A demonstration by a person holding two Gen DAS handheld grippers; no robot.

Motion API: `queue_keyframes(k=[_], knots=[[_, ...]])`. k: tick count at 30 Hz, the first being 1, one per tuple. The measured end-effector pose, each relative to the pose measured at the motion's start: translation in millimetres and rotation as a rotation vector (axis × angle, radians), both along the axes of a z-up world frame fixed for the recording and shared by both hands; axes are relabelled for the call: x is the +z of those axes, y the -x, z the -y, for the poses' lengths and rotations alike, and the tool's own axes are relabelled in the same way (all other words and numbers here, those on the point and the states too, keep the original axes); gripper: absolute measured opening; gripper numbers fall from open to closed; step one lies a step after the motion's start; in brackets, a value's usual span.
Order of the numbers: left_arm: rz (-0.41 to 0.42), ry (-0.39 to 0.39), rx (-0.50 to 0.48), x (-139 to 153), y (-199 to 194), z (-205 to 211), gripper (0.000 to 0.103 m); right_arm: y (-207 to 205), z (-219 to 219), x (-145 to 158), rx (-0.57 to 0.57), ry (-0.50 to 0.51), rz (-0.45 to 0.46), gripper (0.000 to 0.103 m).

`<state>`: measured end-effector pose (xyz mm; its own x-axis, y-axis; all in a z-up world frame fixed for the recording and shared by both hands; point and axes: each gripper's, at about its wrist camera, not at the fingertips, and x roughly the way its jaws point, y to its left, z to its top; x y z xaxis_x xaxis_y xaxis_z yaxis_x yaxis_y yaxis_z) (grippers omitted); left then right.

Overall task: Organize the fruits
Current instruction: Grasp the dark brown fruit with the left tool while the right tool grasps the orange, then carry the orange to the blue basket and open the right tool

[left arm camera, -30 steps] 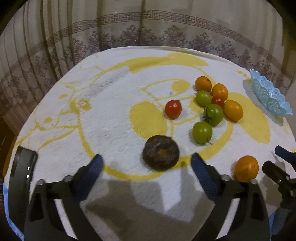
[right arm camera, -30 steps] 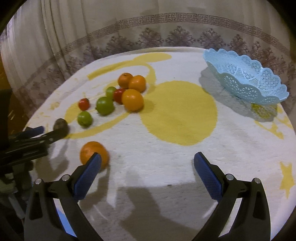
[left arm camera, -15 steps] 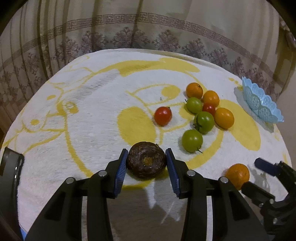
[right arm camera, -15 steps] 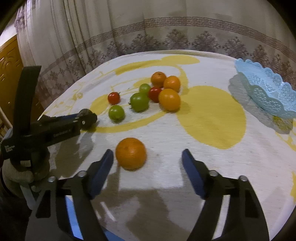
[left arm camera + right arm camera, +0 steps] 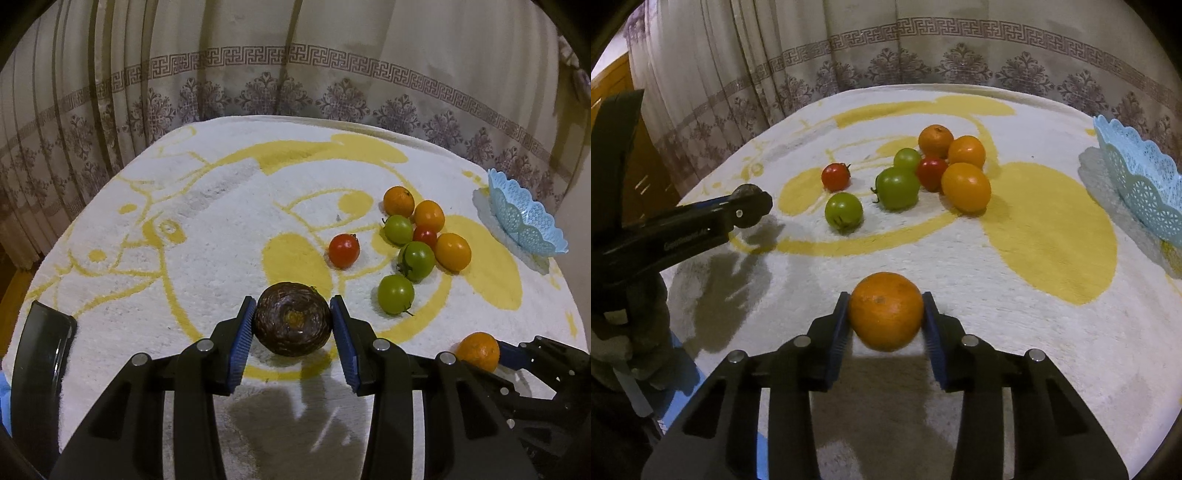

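My left gripper [image 5: 292,325] is shut on a dark brown wrinkled fruit [image 5: 291,319] just above the cloth. My right gripper [image 5: 886,317] is shut on an orange [image 5: 885,311], which also shows at the right in the left wrist view [image 5: 478,350]. A cluster of oranges, green tomatoes and red tomatoes [image 5: 923,173] lies mid-table; it also shows in the left wrist view [image 5: 417,236]. A lone red tomato [image 5: 344,250] lies left of it. A light blue lattice basket [image 5: 1141,181] stands at the far right, also in the left wrist view [image 5: 524,218].
The round table carries a white and yellow fluffy cloth [image 5: 207,229]. A patterned curtain [image 5: 295,74] hangs close behind it. The left gripper and gloved hand [image 5: 683,225] show at the left of the right wrist view.
Both grippers went from wide open to closed: the left onto the dark brown fruit, the right onto the orange. Both fruits now sit between the pads.
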<state>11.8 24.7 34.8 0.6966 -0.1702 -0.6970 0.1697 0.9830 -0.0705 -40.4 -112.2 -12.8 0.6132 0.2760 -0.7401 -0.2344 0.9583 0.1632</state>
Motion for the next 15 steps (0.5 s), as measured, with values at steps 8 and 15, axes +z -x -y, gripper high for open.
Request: queue_keyframes(k=[8,15], knots=[[0.035,-0.028,-0.023,15.5,3.4,15.9,0.042,6.4,28.8,21.1,-0.056,-0.036,0.050,0.039],[0.067,-0.047,-0.083,33.3,-1.9,51.8,0.042,5.5,81.0,47.7,-0.169,-0.029,0.118,0.039]])
